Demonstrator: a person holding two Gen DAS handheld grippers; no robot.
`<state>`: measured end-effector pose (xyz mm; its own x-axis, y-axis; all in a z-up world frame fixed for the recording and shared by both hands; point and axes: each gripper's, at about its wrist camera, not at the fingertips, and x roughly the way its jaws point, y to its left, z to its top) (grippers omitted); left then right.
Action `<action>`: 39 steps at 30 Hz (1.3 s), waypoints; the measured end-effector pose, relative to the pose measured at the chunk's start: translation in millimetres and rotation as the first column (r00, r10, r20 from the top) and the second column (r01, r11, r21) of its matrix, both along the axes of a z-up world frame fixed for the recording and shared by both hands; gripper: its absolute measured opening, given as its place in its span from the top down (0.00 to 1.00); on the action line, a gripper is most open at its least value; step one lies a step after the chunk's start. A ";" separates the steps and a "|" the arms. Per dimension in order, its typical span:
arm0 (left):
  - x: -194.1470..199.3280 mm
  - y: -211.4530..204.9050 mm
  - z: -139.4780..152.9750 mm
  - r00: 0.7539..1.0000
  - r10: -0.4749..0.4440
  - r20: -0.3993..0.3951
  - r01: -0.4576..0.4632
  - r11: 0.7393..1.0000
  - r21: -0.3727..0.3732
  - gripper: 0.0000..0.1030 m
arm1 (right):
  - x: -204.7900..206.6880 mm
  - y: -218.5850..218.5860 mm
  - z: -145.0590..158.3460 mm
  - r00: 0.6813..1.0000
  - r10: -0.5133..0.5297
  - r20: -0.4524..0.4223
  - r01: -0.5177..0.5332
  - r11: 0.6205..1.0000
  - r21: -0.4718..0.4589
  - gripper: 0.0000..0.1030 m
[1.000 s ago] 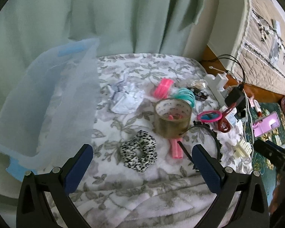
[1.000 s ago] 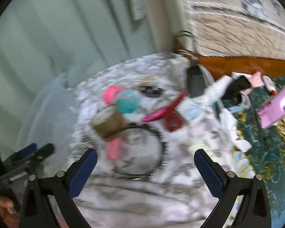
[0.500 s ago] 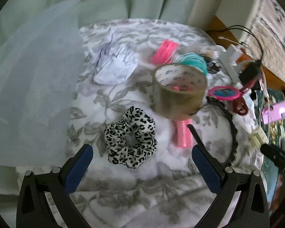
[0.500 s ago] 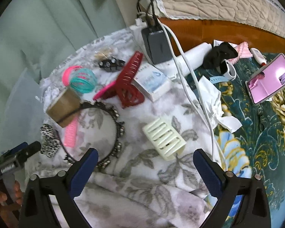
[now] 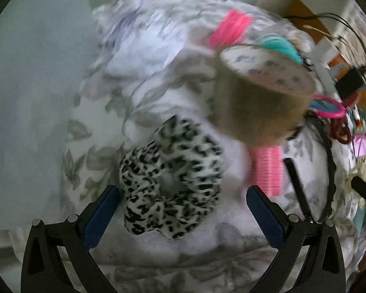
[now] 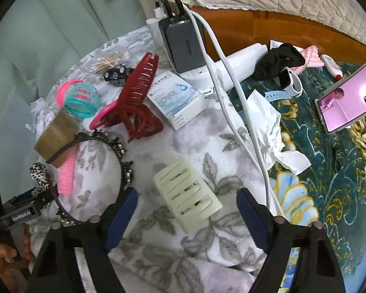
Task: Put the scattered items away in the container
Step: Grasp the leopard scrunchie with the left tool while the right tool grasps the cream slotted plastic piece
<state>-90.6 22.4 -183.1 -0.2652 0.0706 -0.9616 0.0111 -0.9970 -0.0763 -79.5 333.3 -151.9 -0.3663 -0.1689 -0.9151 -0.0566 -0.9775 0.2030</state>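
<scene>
Straddling scrunchie [image 5: 170,185], left fingers [image 5: 102,214] released | right fingers [image 6: 120,212] closing around cream clip [image 6: 188,193]

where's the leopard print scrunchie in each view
Left wrist: scrunchie low centre, between the open left tool's fingers.
Right wrist: scrunchie at far left edge, half hidden behind the headband.
Shared landmark: brown tape roll just beyond it.
</scene>
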 end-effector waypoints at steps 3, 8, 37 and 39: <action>0.2 -7.2 -0.2 0.999 0.035 -0.004 -0.034 0.999 0.025 0.09 | -2.8 3.1 -3.5 1.000 -0.022 0.002 0.022 1.000 0.005 0.22; 2.5 -9.7 0.8 0.999 0.052 -0.011 -0.052 0.998 0.022 0.22 | -6.0 9.8 -7.2 0.999 -0.052 0.005 0.052 0.999 0.002 0.26; 43.4 8.0 8.6 0.998 0.030 -0.062 -0.029 0.999 0.021 0.58 | 9.3 5.7 11.7 0.997 -0.053 -0.063 0.052 0.999 -0.016 0.68; 47.3 9.1 8.8 0.998 0.024 -0.066 -0.022 1.000 0.021 0.65 | 11.7 3.0 15.0 0.996 -0.047 -0.071 0.045 0.999 -0.022 0.68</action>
<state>-43.4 31.5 -174.3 -0.3301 0.0830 -0.9403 0.0282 -0.9948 -0.0977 -67.8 336.3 -136.9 -0.4386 -0.1686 -0.8827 -0.0858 -0.9699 0.2279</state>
